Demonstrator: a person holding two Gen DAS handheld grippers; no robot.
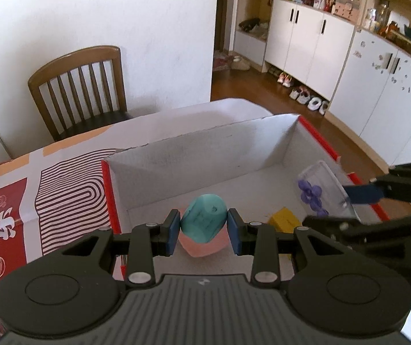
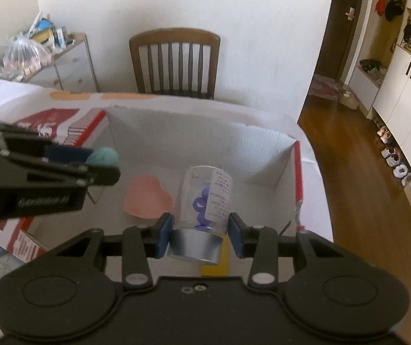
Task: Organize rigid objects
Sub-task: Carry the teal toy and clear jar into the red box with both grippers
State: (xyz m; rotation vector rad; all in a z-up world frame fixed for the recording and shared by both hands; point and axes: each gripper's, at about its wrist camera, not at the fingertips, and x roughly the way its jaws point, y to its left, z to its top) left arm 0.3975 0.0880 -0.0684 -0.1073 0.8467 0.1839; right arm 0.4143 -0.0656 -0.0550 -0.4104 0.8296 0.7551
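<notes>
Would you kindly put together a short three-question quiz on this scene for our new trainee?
1. True or false: the left claw grips a teal object.
2. What does the right claw hold? A) yellow block B) clear cup C) pink heart
3. Fill in: the pink heart lies inside the white ____.

Key: 1 true; 2 B, the clear cup; 3 box.

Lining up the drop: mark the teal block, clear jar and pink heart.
teal block (image 1: 202, 220), left wrist view, its top face.
clear jar (image 2: 205, 198), right wrist view, its clear side wall.
pink heart (image 2: 146, 198), right wrist view, its middle.
</notes>
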